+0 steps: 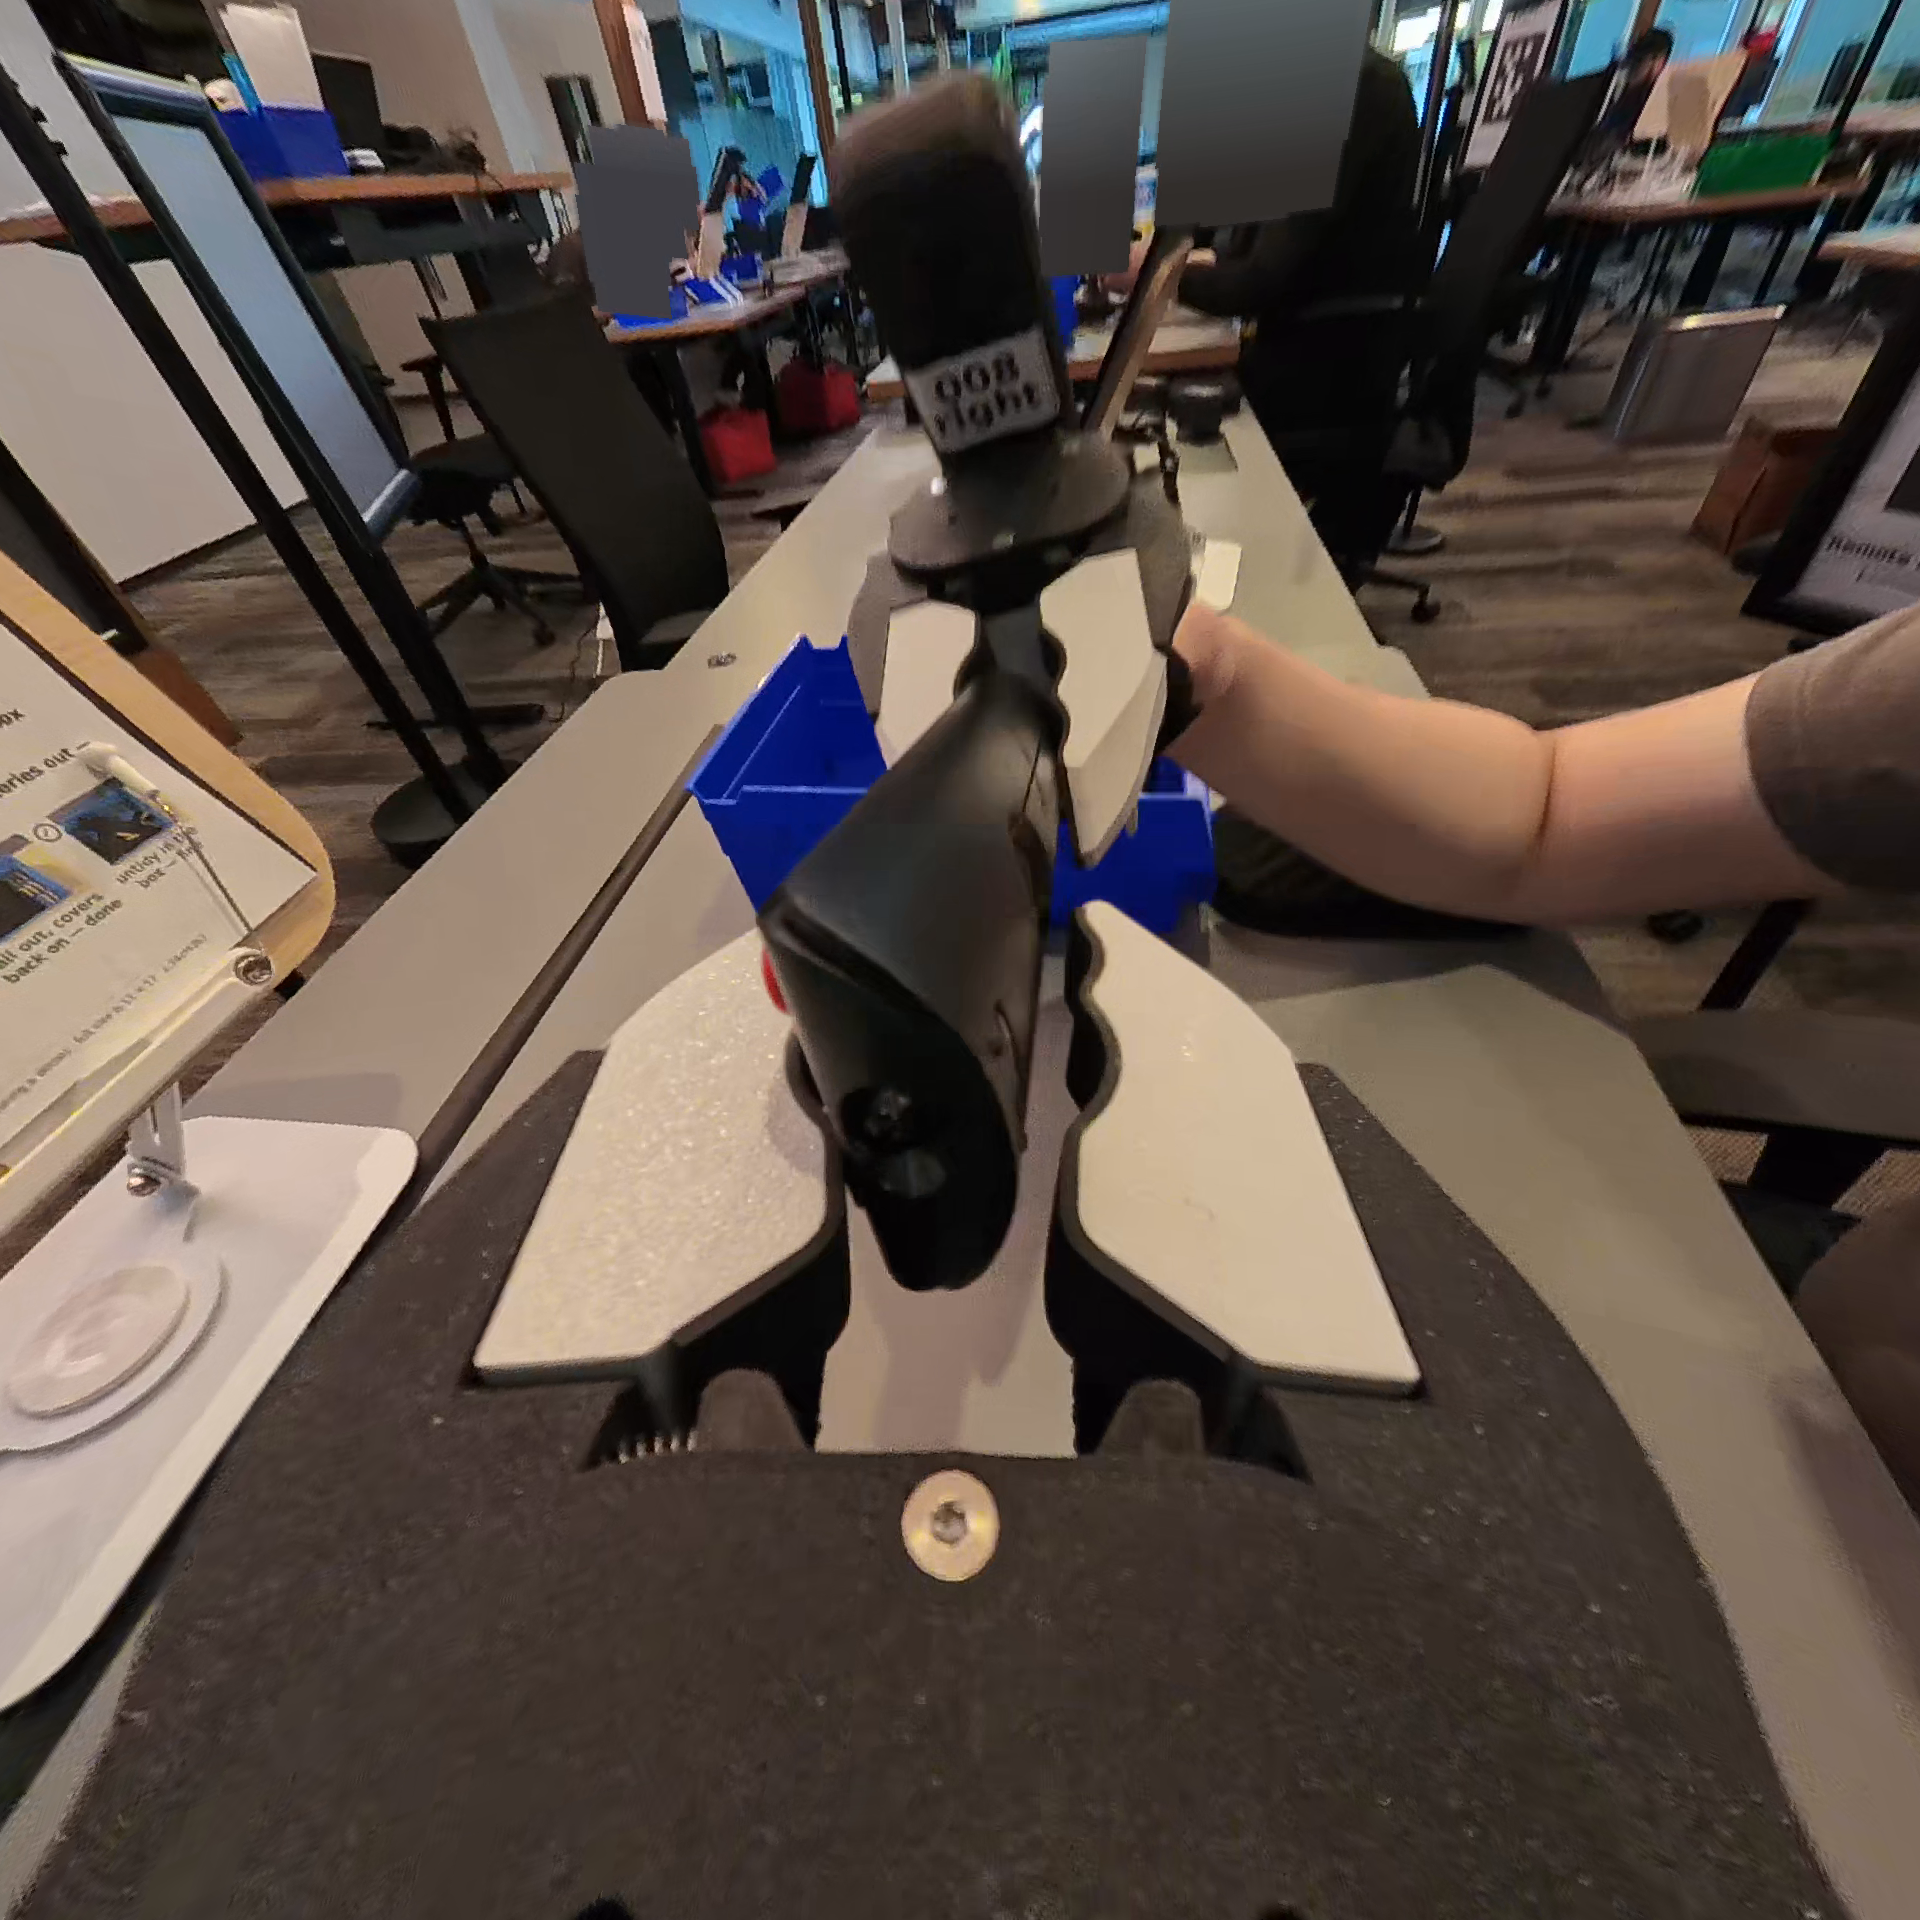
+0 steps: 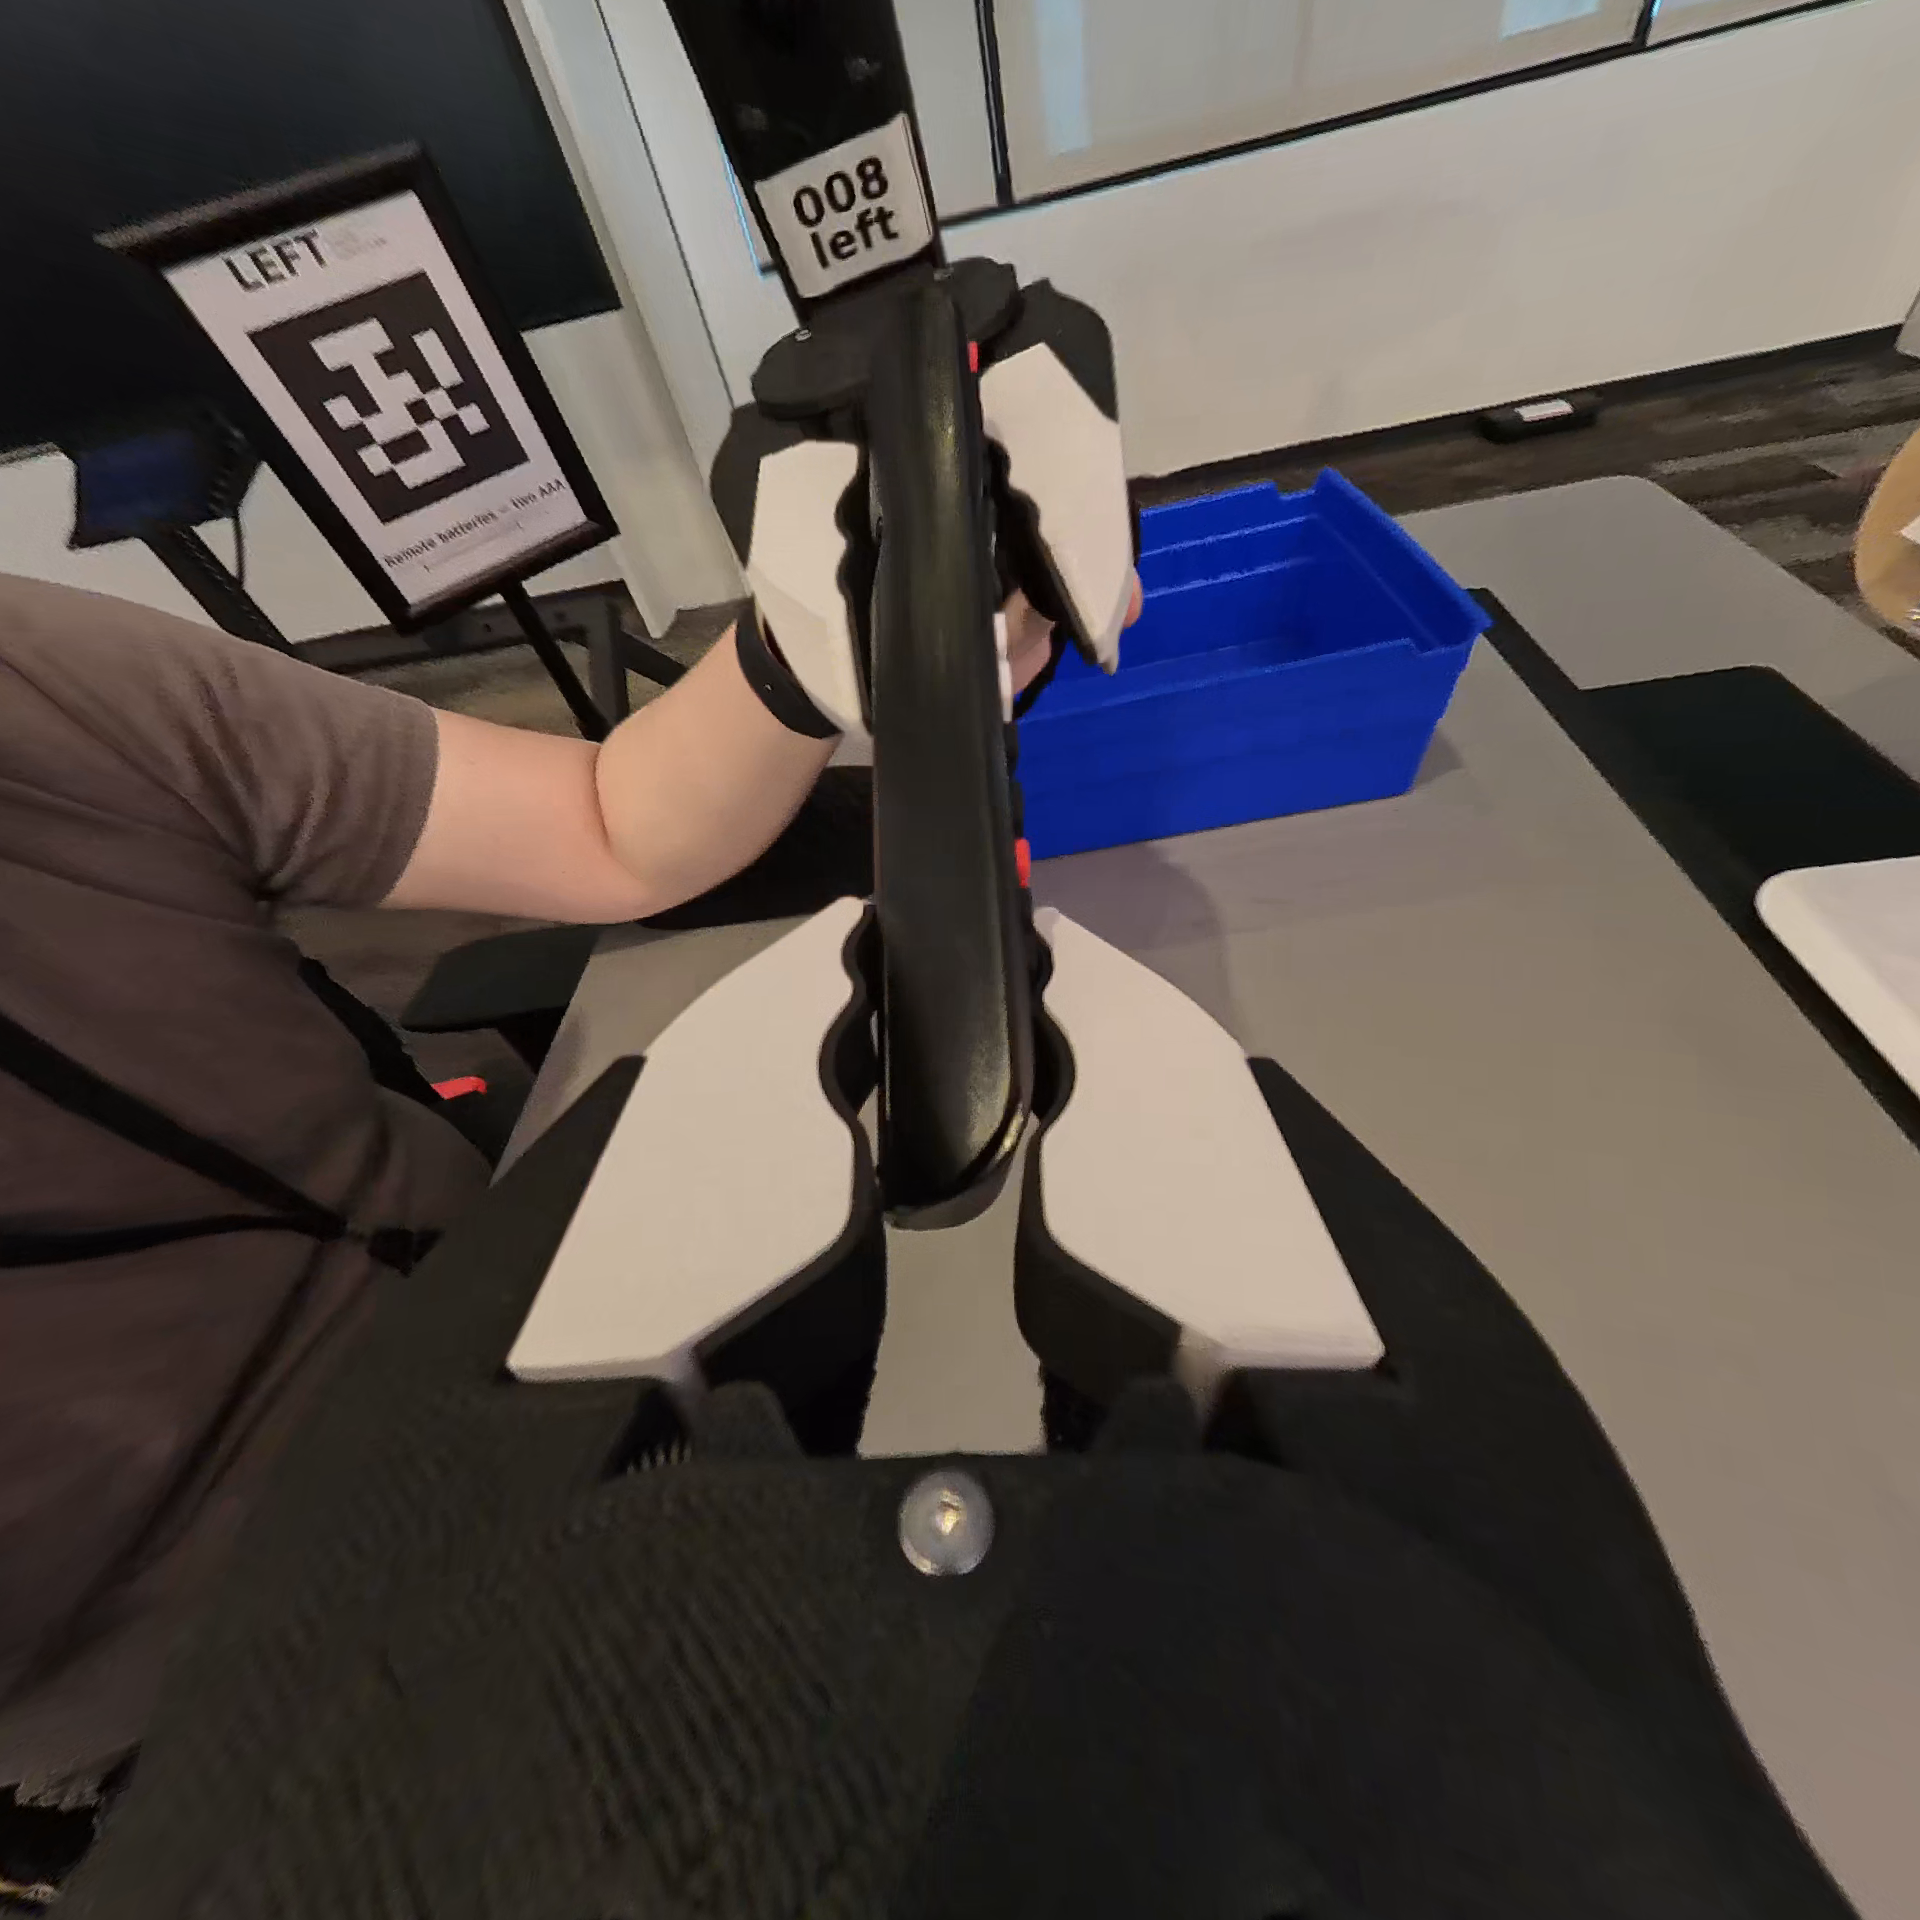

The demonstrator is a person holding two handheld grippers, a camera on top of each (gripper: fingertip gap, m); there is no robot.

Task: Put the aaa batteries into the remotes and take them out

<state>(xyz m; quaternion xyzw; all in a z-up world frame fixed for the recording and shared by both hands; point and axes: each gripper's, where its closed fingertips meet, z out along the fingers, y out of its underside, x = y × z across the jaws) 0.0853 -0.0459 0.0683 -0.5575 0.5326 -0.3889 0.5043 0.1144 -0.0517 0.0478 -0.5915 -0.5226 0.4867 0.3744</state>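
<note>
- Left gripper [image 1: 956, 1049] has its jaws closed on 1 end of the black remote [image 1: 914, 997], held up in the air above the grey table [image 1: 1455, 1091].
- Right gripper [image 2: 951, 1060] pinches the other end, so 2 grips share 1 remote, with the blue bin [image 2: 1247, 686] behind it.
- Risk: if the grippers pull or twist unevenly, the glossy remote could slip out and drop.
- Both forearms reach in level from the sides, grippers facing each other.
- No batteries visible.

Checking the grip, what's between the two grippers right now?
The black remote spans the gap, held at each end by the left gripper and right gripper, shown in both wrist views.
</note>
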